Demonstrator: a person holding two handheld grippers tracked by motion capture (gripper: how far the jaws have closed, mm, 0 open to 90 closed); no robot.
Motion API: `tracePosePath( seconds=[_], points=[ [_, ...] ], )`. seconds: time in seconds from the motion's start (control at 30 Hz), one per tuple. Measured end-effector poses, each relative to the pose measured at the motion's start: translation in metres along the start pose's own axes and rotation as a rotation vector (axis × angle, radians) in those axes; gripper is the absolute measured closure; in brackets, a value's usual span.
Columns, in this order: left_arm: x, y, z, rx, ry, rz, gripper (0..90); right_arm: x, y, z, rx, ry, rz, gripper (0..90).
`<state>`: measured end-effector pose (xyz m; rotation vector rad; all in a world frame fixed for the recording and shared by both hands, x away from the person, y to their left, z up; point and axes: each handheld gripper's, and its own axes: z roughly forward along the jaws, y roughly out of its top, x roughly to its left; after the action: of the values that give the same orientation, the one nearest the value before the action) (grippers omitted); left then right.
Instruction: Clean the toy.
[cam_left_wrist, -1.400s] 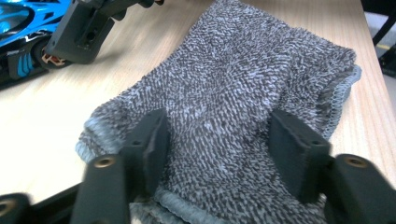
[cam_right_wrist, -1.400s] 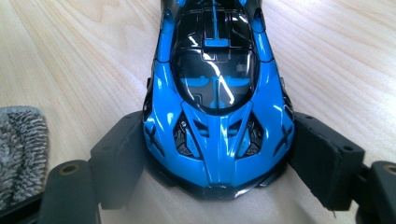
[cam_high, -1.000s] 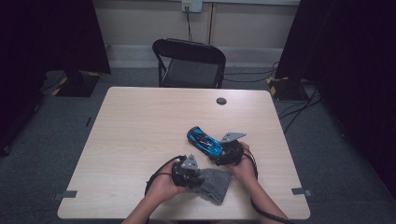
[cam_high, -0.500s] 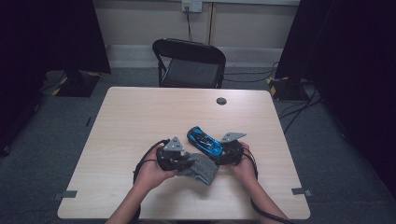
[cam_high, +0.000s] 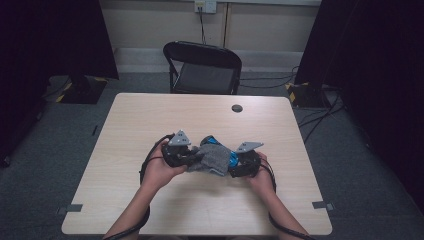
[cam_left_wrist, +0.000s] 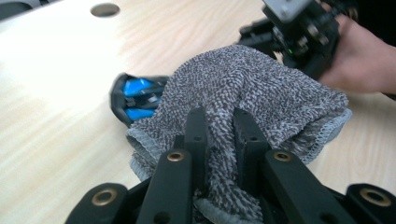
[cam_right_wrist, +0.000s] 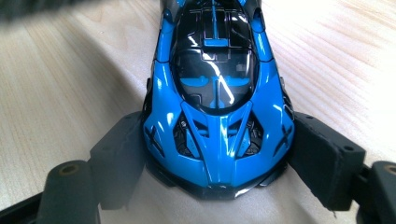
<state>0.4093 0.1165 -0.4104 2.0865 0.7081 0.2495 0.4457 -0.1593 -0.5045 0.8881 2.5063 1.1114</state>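
A blue and black toy car rests on the table with my right gripper shut on its sides, one pad against each flank. In the high view the right gripper sits at the car's near right end. A grey knitted cloth is pinched between the jaws of my left gripper, which is shut on it. The cloth drapes over most of the car, leaving the blue front end showing. The left gripper is just left of the car.
The light wooden table has a round black grommet near its far edge. A black folding chair stands behind the table. Cables lie on the floor at the right, and dark curtains hang on both sides.
My left gripper has lifted the cloth from the near part of the table and carried it away from the person onto the car. The right gripper and car stayed put.
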Motion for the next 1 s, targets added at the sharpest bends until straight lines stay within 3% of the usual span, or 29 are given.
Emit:
tracePosePath(
  seconds=[0.2,0.4,0.47,0.5,0.63,0.73,0.8,0.83,0.87,0.9,1.0],
  points=[
    [0.01,0.012,0.013,0.002,0.031,0.013,78.4,0.0,0.0,0.0,0.0,0.0,0.0,23.3],
    [0.013,0.016,0.039,0.034,0.05,0.024,78.5,0.0,0.0,0.0,0.0,0.0,0.0,23.3],
    [0.012,0.017,0.049,0.043,0.06,0.044,78.5,0.0,0.0,0.0,0.0,0.0,0.0,23.3],
    [0.011,0.018,0.059,0.074,0.072,0.061,78.5,0.0,0.0,0.0,0.0,0.0,0.0,23.3],
    [0.006,0.018,0.075,0.1,0.064,0.089,78.4,0.0,0.0,0.0,0.0,0.0,0.0,23.3],
    [0.002,0.019,0.081,0.099,0.067,0.105,78.3,0.0,0.0,0.0,0.0,0.0,0.0,23.3],
    [0.0,0.018,0.085,0.12,0.091,0.132,78.2,0.0,0.0,0.0,0.0,0.0,0.0,23.3],
    [0.001,0.017,0.088,0.113,0.114,0.116,78.2,0.0,0.0,0.0,0.0,0.0,0.0,23.3],
    [0.001,0.017,0.088,0.113,0.114,0.116,78.2,0.0,0.0,0.0,0.0,0.0,0.0,23.3],
    [0.002,0.017,0.089,0.106,0.142,0.127,78.2,0.0,0.0,0.0,0.0,0.0,0.0,23.3],
    [0.002,0.018,0.088,0.101,0.149,0.125,78.2,0.0,0.0,0.0,0.0,0.0,0.0,23.3]
  ],
)
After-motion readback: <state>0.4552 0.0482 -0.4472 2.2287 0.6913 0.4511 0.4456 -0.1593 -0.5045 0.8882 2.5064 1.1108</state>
